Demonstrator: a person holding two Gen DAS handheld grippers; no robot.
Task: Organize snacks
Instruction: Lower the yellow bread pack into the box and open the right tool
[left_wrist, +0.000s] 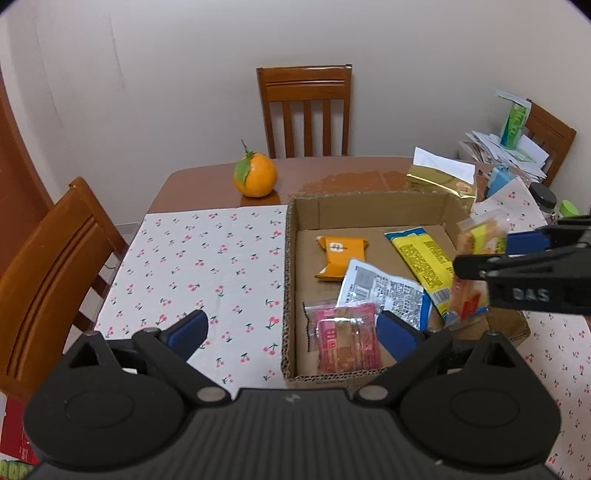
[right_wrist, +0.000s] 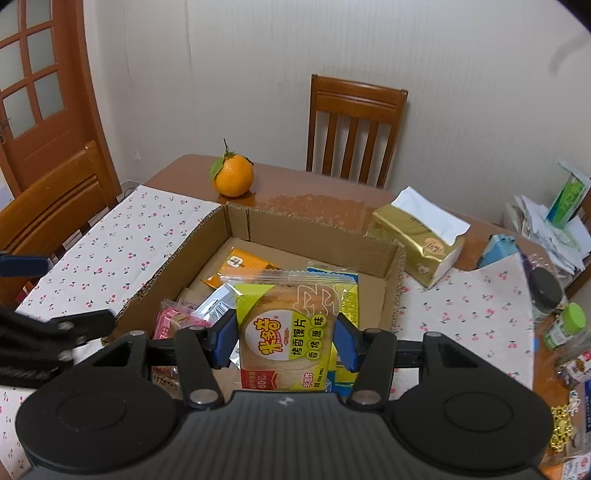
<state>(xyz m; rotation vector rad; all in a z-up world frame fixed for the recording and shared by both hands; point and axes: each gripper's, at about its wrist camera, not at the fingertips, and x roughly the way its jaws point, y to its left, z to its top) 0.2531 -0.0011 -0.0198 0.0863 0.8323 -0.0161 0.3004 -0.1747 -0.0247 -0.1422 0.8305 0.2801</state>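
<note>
We see our right gripper (right_wrist: 286, 341) clamped on a yellow-green cracker packet (right_wrist: 286, 332) above the open cardboard box (right_wrist: 314, 236); our left gripper (left_wrist: 291, 332) gapes empty over the box's near-left corner, beside a pink snack packet (left_wrist: 347, 343) inside.

Pale cream walls (right_wrist: 258, 74) enclosed the room. A wooden door (right_wrist: 40, 92) with glass panes stood at left. Wooden chairs (left_wrist: 304, 110) ringed the brown tabletop (left_wrist: 207, 184); the floor (left_wrist: 127, 229) seemed light-coloured, barely visible.

Each hand-held gripper (left_wrist: 291, 332) is ribbed black plastic with blue pads (right_wrist: 225, 341).
</note>
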